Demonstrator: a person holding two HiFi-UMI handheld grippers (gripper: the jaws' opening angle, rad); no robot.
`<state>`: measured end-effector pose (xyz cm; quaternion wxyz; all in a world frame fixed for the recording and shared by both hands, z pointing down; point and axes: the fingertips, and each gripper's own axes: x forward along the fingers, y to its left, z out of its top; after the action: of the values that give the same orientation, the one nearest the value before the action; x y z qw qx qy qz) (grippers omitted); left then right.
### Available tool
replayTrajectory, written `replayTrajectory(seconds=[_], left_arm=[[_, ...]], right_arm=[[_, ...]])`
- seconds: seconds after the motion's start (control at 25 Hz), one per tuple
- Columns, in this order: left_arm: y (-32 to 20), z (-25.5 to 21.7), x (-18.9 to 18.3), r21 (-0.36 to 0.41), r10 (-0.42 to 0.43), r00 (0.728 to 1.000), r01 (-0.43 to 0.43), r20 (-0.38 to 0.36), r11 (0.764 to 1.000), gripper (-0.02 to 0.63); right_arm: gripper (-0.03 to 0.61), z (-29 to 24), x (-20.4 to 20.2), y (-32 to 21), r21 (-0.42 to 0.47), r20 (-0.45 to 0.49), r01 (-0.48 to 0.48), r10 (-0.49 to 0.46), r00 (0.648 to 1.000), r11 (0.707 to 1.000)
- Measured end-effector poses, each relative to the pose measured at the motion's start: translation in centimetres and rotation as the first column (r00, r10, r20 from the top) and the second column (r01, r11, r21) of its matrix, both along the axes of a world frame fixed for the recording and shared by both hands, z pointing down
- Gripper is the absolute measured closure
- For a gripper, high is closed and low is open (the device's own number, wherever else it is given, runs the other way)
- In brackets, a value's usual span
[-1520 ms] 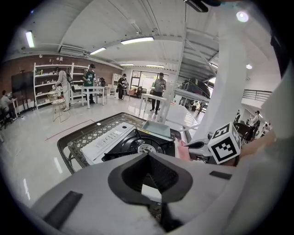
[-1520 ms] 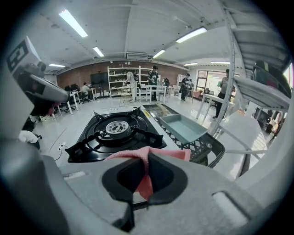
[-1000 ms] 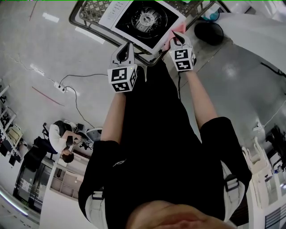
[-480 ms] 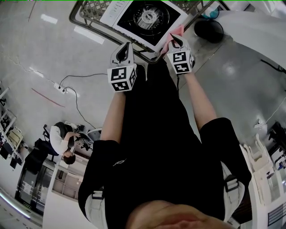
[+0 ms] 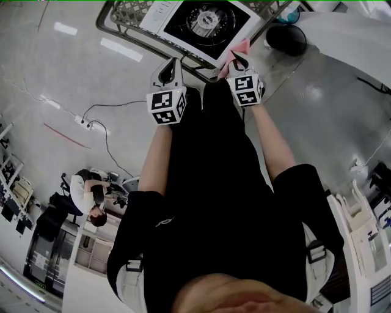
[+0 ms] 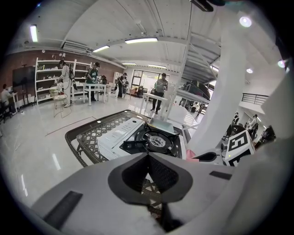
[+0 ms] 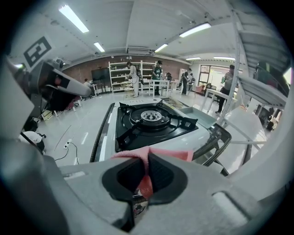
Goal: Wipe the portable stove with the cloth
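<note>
Head view, looking steeply down: biggest of all, a shiny grey floor (image 5: 55,73) spreading out on every side. Next in size, a person in black clothes (image 5: 208,202) filling the middle, both bare arms stretched forward. Up at the top, a black metal table with a criss-cross wire top (image 5: 125,15). Lying flat on that table, a white portable stove with a black top and a round burner (image 5: 208,21).

Then two grey hand-held tools, well apart, one on each arm. On the left, the left gripper (image 5: 174,61), with a black-and-white marker cube (image 5: 166,105) on its back, held over the near edge of the table, just short of the stove. Seen from the left gripper view, jaws squeezed tight together, nothing between them, only table wire showing past the tips. On the right, the right gripper (image 5: 236,55), with the same kind of cube, pointing at the stove's near right corner.

Smallest, a soft pink cloth (image 5: 243,46). Seen from the right gripper view, pinched firmly between the right gripper's dark pads (image 7: 161,172), poking out in front and lying across the white near edge of the stove. Touching the stove or just above it, hard to tell.
</note>
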<state>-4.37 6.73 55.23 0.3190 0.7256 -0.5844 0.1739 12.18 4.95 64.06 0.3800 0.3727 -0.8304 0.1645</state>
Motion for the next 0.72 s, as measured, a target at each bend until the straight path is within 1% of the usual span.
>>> replayTrajectory(seconds=[0.32, 0.4, 0.52, 0.6, 0.72], left_arm=[[0.9, 0.2, -0.8, 0.003, 0.033, 0.999, -0.033, -0.01, 0.999, 0.615], [1.0, 0.0, -0.9, 0.005, 0.05, 0.999, -0.05, -0.011, 0.999, 0.615], [1.5, -0.4, -0.9, 0.013, 0.087, 0.996, -0.087, -0.013, 0.996, 0.615], [1.8, -0.8, -1.2, 0.024, 0.103, 0.995, -0.102, -0.015, 0.994, 0.615], [2.2, -1.2, -1.8, 0.034, 0.117, 0.993, -0.116, -0.023, 0.993, 0.615]], right_arm=[[0.568, -0.2, -1.5, 2.0, 0.002, -0.022, 0.002, -0.002, 1.0, 1.0], [0.568, -0.2, -1.8, 2.4, -0.004, -0.029, -0.015, 0.015, 0.999, 1.0], [0.568, -0.2, -1.9, 3.2, -0.016, -0.034, -0.071, 0.071, 0.997, 0.997], [0.568, -0.3, -2.4, 3.6, -0.001, -0.055, -0.098, 0.098, 0.994, 0.995], [0.568, -0.3, -3.2, 4.2, 0.048, -0.118, -0.1, 0.105, 0.987, 0.994]])
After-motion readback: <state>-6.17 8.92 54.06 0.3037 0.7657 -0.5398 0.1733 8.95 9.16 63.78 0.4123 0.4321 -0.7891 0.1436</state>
